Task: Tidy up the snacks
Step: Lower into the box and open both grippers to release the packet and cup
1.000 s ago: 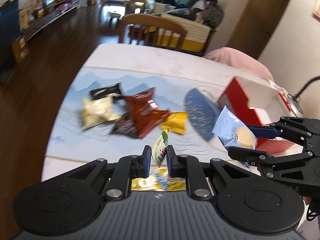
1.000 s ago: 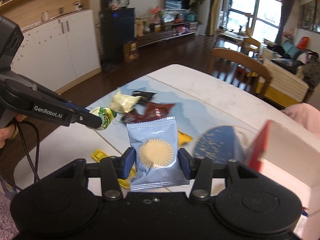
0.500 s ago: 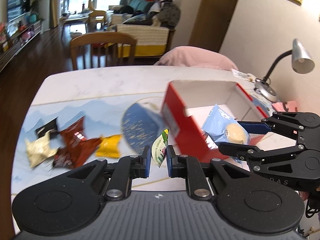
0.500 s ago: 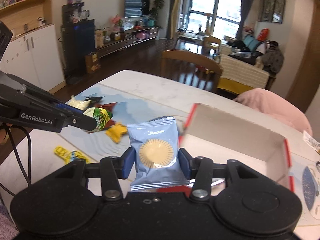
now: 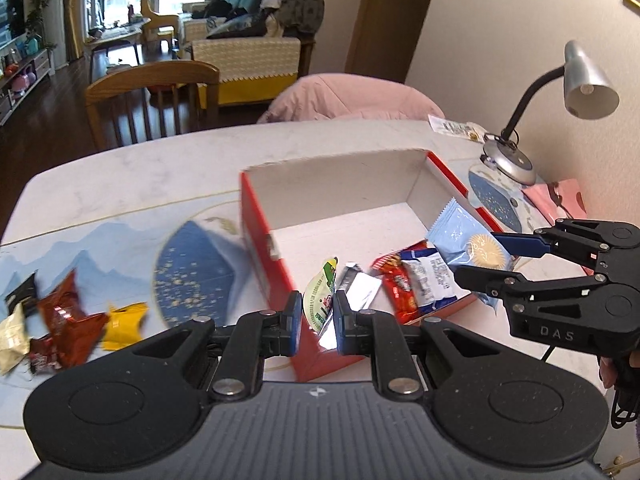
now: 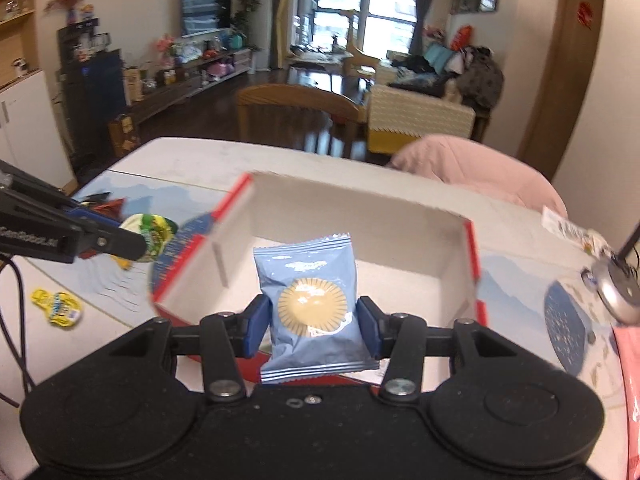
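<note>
A living room with a dark wood floor, a wooden chair and a sofa lies behind a white marble-look table bearing a pale blue mountain-print mat. On the table stands an open red cardboard box with a white inside. Near its front wall lie 3 packets: a red one, a white-and-blue one and a silvery one. A silver gooseneck desk lamp stands beyond the box's right side.

The right gripper pinches a light blue pillow packet with a round golden print by its sides, upright, over the box's right part. The left gripper has its jaws pressed nearly together on a small green-and-white sachet, above the box's near-left corner.

Left on the mat lie loose snacks close together: a dark red foil packet, a yellow wrapped sweet, a cream packet and a black one. A small yellow sachet lies apart on the bare table.
</note>
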A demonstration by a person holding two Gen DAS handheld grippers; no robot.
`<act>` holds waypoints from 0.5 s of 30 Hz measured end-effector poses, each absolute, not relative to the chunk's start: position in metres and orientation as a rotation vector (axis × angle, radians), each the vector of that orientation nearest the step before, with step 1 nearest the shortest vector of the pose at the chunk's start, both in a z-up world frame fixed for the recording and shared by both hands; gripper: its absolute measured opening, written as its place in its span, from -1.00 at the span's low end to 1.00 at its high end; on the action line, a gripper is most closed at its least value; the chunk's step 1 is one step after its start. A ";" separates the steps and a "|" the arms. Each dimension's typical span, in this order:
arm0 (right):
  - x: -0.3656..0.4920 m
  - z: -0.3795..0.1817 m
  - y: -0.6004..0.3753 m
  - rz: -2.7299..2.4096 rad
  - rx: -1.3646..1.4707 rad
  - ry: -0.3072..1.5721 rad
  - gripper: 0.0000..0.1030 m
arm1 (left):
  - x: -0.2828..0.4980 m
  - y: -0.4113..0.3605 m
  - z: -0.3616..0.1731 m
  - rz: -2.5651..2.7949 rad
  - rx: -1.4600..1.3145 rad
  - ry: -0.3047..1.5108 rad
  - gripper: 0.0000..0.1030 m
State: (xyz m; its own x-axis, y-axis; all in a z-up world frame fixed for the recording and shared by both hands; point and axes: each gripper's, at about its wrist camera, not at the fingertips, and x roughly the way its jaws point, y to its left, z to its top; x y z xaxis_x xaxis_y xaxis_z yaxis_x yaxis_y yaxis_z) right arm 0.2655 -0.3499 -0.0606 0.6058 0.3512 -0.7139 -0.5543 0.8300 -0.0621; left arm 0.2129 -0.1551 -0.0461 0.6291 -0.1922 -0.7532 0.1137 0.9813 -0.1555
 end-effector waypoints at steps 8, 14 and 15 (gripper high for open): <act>0.303 -0.083 -0.372 0.457 -0.247 0.832 -0.08 | 0.254 -0.189 -0.067 -0.189 -0.057 0.956 -0.70; 0.326 -0.103 -0.381 0.420 -0.210 0.913 -0.09 | 0.280 -0.208 -0.088 -0.185 -0.017 1.021 -0.70; 0.327 -0.107 -0.380 0.418 -0.213 0.921 -0.09 | 0.283 -0.211 -0.091 -0.183 -0.003 1.029 -0.70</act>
State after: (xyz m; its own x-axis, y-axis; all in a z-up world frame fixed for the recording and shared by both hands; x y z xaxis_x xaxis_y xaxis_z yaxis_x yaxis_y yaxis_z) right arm 0.3273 -0.3799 -0.1066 0.5322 0.2576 -0.8065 -0.4368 0.8996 -0.0009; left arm 0.2832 -0.2114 -0.0906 0.5021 -0.1529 -0.8512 0.1502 0.9847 -0.0882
